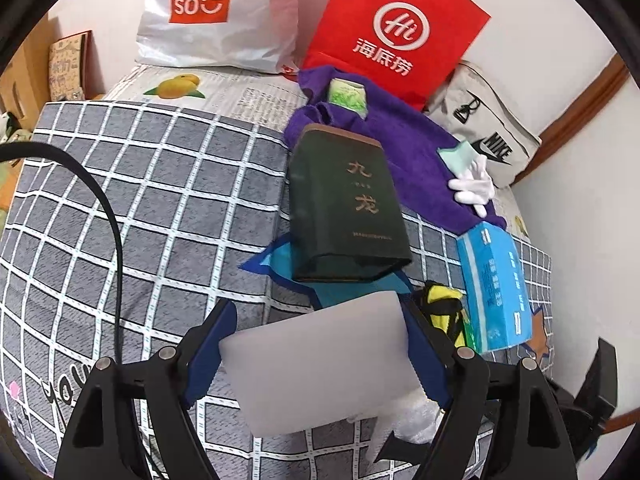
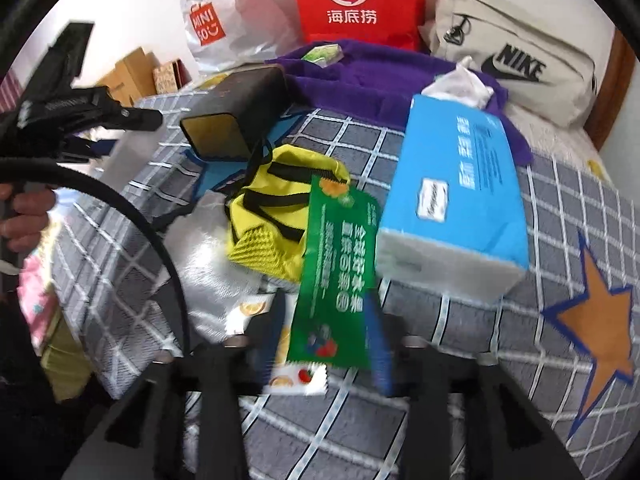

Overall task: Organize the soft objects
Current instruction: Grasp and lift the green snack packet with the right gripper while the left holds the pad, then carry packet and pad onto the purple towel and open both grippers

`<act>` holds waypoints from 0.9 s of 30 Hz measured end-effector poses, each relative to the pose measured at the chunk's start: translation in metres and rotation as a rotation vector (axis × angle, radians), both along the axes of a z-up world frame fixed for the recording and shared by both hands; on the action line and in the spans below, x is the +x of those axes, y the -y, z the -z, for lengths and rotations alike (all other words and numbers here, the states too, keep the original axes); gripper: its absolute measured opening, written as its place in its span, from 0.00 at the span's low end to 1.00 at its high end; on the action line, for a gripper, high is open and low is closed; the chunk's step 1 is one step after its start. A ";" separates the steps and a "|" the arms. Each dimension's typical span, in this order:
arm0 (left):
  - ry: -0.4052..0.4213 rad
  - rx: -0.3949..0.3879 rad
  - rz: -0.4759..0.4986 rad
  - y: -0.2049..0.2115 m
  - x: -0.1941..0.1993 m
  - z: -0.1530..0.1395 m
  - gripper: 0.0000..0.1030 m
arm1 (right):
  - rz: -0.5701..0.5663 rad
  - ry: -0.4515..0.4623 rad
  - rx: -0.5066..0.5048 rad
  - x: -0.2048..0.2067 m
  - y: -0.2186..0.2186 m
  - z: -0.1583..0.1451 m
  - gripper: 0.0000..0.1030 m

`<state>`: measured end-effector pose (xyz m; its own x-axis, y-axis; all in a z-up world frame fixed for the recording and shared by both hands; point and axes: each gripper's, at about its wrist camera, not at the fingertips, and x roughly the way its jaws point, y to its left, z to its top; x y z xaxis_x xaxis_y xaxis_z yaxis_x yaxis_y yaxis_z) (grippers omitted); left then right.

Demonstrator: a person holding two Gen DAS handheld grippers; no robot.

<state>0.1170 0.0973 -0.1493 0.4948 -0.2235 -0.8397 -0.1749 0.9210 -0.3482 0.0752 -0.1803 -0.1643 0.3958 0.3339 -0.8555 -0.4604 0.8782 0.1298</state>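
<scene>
My left gripper (image 1: 320,336) is shut on a flat pale grey-white pad (image 1: 320,364) and holds it over the checked bedspread (image 1: 160,200). My right gripper (image 2: 328,336) is shut on a green snack packet (image 2: 340,272), held upright in a blurred view. A yellow bag with black straps (image 2: 280,208) lies just beyond it, also seen in the left wrist view (image 1: 440,308). A blue tissue pack (image 2: 460,184) lies to the right; it also shows in the left wrist view (image 1: 496,284). A purple towel (image 1: 408,148) lies further back.
A dark green tin (image 1: 344,208) lies on a blue cloth (image 1: 288,264). A red paper bag (image 1: 396,28), a white Miniso bag (image 1: 212,12) and a beige Nike pouch (image 1: 488,128) stand against the wall. A silver foil bag (image 2: 212,264) lies left of the yellow bag.
</scene>
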 end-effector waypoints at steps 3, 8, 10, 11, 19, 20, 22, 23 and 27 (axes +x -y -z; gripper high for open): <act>0.003 0.005 0.014 0.003 0.000 0.000 0.78 | -0.009 0.009 -0.062 0.007 -0.010 0.007 0.48; 0.000 0.016 0.030 0.006 -0.001 0.002 0.78 | -0.006 -0.023 -0.091 0.017 -0.013 0.024 0.39; 0.003 0.018 0.037 0.006 -0.002 0.002 0.78 | 0.001 -0.030 -0.066 0.015 -0.006 0.021 0.32; 0.006 0.017 0.039 0.006 -0.002 0.001 0.78 | 0.003 -0.035 -0.049 0.013 -0.001 0.019 0.29; 0.033 -0.001 0.041 0.005 -0.002 -0.008 0.78 | 0.003 -0.053 0.104 -0.009 0.017 -0.007 0.04; 0.036 -0.002 0.044 0.005 -0.001 -0.010 0.78 | 0.005 -0.052 0.113 -0.009 0.018 -0.009 0.04; 0.040 0.002 0.047 0.006 -0.002 -0.013 0.78 | 0.016 -0.048 0.121 -0.006 0.018 -0.010 0.04; 0.045 0.004 0.048 0.006 -0.002 -0.015 0.78 | 0.021 -0.048 0.124 -0.006 0.019 -0.011 0.04; 0.066 0.002 0.048 0.003 -0.001 -0.023 0.78 | 0.016 -0.030 0.174 -0.002 0.023 -0.026 0.04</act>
